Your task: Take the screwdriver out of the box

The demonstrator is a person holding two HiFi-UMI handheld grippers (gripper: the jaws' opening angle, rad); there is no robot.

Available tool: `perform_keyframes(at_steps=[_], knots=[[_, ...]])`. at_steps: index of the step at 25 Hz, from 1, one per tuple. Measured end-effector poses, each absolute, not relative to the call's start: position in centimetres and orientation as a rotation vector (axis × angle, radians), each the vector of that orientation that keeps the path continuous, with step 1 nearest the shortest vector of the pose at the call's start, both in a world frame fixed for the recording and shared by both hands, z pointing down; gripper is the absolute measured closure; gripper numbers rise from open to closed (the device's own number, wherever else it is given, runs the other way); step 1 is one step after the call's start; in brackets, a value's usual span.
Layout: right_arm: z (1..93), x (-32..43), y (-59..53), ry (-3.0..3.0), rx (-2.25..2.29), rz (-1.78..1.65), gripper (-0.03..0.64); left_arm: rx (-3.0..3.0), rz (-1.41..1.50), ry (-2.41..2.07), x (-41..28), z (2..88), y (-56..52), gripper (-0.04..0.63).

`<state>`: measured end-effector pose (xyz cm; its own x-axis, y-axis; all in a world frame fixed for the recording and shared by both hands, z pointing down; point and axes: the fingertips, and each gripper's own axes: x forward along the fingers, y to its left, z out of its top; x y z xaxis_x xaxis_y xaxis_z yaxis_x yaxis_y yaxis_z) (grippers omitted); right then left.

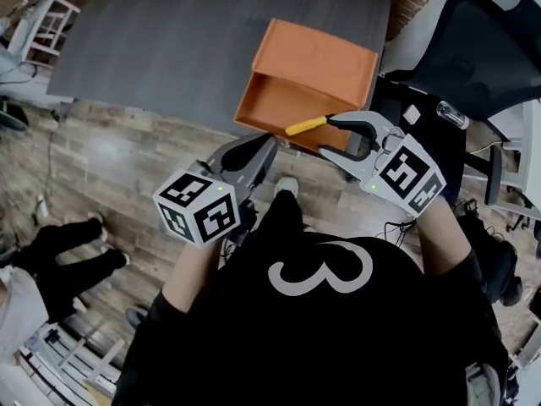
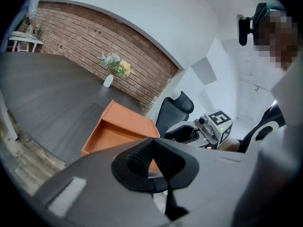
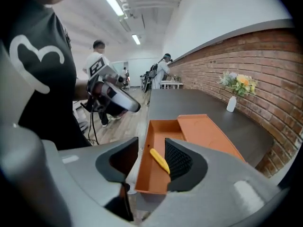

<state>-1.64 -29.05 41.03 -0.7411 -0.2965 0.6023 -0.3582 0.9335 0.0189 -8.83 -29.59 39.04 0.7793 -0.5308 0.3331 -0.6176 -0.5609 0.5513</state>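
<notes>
Now my right hand-held gripper (image 1: 328,135), jaws apart, hovers by the screwdriver (image 1: 306,126) inside the box (image 1: 308,56); gripping its handle comes next. My left hand-held gripper (image 1: 267,142) is closed.

Bright, even indoor light from ceiling strip lights (image 3: 110,0), faint shadows, soft sheen on wood floor (image 1: 110,150). Orange box (image 1: 304,66) cleanly exposed, no blowout. Both gripper views heavy fisheye: brick wall (image 2: 85,32) bows, corners vignette black, nearest foreground soft
</notes>
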Motion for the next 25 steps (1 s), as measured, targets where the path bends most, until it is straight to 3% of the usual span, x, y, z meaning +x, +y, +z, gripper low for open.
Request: perform_keyframes(at_steps=[12,19,25], knots=[[50.2,-1.9,-31.6,-1.911,0.169,-0.412,0.420,2.237,0.180,-0.893,-11.6,41.3,-30.5,0.583],[53.2,-1.9,-32.1,-1.774,0.083,-0.475,0.424,2.213,0.189,-0.907,-12.4,42.3,-30.2,0.583],[54.6,-1.8,-32.3,-1.715,0.044,-0.493,0.473,2.195,0.186,-0.929,-13.2,42.8,-30.0,0.583]])
